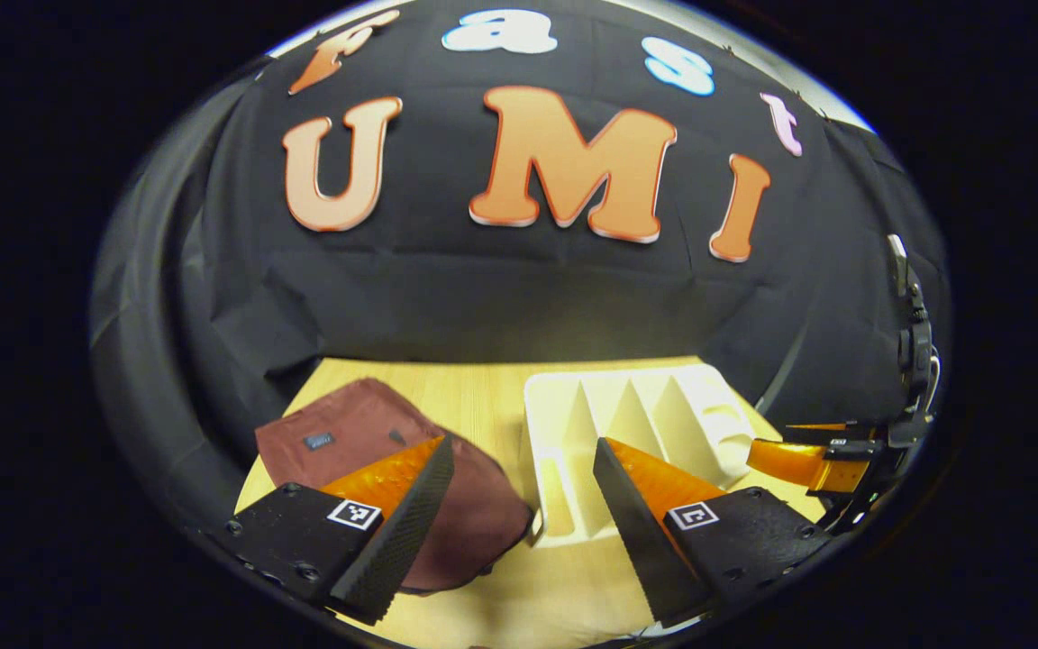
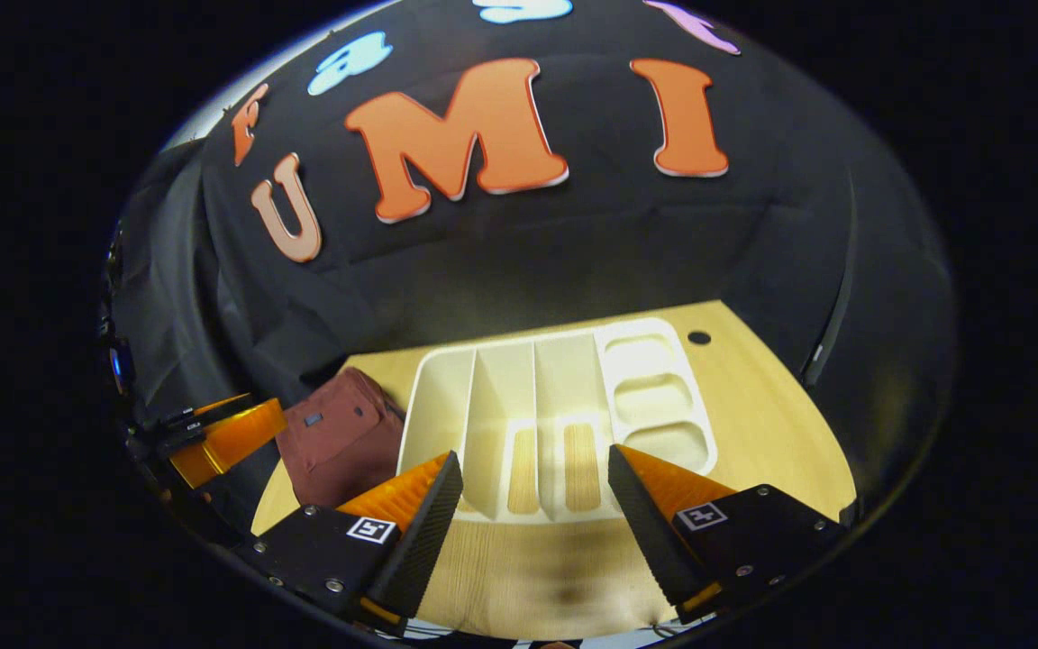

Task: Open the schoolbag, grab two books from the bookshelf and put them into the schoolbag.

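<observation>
I hold both claws, left (image 1: 519, 505) and right (image 2: 532, 505), open and empty above the bench (image 2: 753, 406). The bag (image 1: 366, 451) lies at 9 o'clock of the shelf (image 2: 555, 406), whose slots hold no books I can see. That fits books already packed; I cannot tell whether the bag is open.

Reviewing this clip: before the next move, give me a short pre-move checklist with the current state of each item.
1. Left gripper open, holding nothing: ok.
2. Right gripper open, holding nothing: ok.
3. Maroon schoolbag within view on the wooden table, lying left of the white bookshelf: ok.
4. Schoolbag opened: not ok, it looks closed.
5. Books present in the bookshelf slots: not ok, the slots look bare.
6. Zipper pull located: cannot tell.
</observation>
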`<state>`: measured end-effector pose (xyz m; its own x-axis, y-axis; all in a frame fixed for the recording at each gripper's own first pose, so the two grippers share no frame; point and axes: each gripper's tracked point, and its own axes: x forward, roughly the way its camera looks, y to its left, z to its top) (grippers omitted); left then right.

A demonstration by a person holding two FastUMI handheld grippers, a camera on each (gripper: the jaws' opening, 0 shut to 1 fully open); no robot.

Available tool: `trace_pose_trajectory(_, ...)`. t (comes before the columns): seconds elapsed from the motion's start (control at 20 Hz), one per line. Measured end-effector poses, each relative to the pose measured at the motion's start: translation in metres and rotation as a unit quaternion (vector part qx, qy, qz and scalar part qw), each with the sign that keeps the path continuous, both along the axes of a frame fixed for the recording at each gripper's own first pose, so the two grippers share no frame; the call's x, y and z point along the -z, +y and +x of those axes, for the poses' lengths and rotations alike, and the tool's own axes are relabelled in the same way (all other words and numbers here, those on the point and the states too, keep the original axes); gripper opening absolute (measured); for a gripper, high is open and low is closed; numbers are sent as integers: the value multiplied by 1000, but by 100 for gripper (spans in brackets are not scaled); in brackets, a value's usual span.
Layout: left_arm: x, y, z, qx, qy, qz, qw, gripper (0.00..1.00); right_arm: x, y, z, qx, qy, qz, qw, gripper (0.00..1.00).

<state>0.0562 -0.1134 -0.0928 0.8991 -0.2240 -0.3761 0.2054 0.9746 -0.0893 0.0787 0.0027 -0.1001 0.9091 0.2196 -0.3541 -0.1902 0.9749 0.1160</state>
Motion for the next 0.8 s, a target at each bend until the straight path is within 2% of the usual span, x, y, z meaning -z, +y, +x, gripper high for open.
trace_pose_trajectory(0.1, -16, 4, -6, -16, -52, -9, 999, 99, -35, -5, 6, 0, -69, 6, 998, 97)
trace_pose_trajectory(0.3, -30, 3, -8, -36, -130, -5, 991, 99, -93, -14, -5, -2, -185, -11, 983, 96)
trace_pose_trajectory(0.5, -52, 0, -10, -39, -186, -13, 982, 98, -96, -10, -8, -5, -193, -12, 981, 96)
trace_pose_trajectory(0.8, -59, 4, -14, -45, -189, -12, 981, 99, -100, -7, -15, -4, -196, -11, 981, 96)
